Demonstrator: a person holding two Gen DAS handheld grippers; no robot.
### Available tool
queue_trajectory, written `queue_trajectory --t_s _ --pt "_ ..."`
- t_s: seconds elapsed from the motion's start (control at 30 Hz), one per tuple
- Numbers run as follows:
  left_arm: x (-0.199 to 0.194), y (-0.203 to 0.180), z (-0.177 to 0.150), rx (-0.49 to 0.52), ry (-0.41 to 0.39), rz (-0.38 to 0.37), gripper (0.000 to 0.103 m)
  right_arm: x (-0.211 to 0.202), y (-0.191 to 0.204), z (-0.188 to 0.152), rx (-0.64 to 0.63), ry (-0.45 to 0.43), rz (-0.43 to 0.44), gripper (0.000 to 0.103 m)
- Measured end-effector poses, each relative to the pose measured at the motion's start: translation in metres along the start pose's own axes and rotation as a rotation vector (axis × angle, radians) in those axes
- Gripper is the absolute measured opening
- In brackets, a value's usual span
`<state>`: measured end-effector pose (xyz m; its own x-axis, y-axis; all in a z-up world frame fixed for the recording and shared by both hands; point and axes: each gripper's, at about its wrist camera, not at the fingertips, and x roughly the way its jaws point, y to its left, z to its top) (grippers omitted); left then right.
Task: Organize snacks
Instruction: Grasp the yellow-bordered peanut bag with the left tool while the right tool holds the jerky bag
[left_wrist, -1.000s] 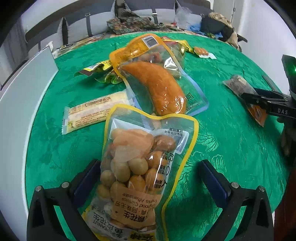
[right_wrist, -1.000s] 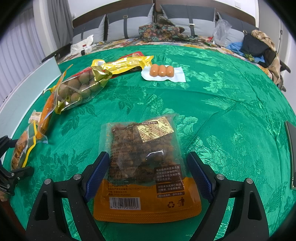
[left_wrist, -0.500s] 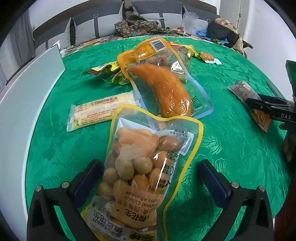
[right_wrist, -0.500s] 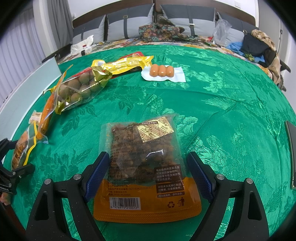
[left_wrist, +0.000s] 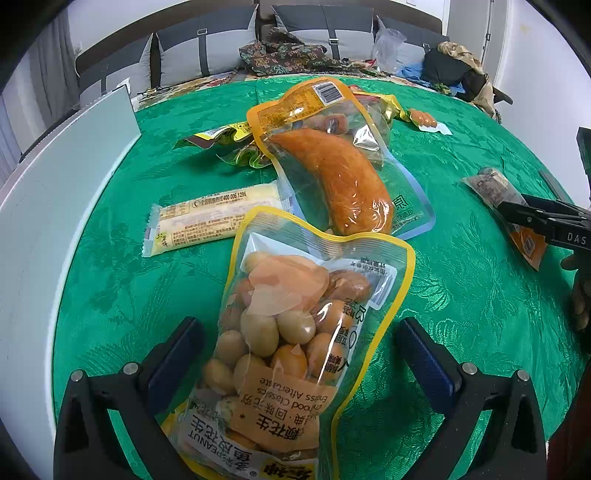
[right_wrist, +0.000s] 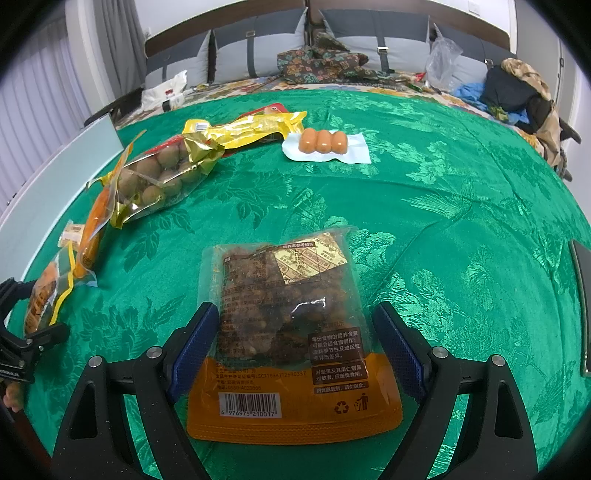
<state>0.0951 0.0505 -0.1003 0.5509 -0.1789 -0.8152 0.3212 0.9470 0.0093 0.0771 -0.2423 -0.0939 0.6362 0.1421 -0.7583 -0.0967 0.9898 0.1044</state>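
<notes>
Green patterned tablecloth (right_wrist: 461, 177) holds scattered snacks; cushioned sofa (right_wrist: 258, 51) behind.

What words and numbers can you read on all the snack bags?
"PEANUT" and "Endless Aftertaste", upside down: yellow-edged clear peanut pouch.
"400 006 1296": pale yellow bar wrapper.
"6 976975 210017", under a barcode: orange-bottomed clear pouch of dark snack.
"DAS": black right gripper.
Chinese print on the pouches, and the barcode on the orange sausage pouch: too small to read.
</notes>
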Motion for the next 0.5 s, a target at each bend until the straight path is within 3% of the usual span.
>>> queue_trajectory --t_s 0.23,0.43,0.5 --pt "0.000 0.000 0.000 0.000 0.001 0.001 0.103 0.004 -0.003 0.029 0.010 0.154 0.064 0.087" --pt "0.000 -0.001 0.003 -0.028 0.063 0.023 0.103 0.031 0.012 0.049 -0.025 0.371 0.012 0.088" --pt "-0.001 -0.002 0.003 -0.037 0.091 0.027 0.103 0.040 0.025 0.049 -0.071 0.390 -0.029 0.090"
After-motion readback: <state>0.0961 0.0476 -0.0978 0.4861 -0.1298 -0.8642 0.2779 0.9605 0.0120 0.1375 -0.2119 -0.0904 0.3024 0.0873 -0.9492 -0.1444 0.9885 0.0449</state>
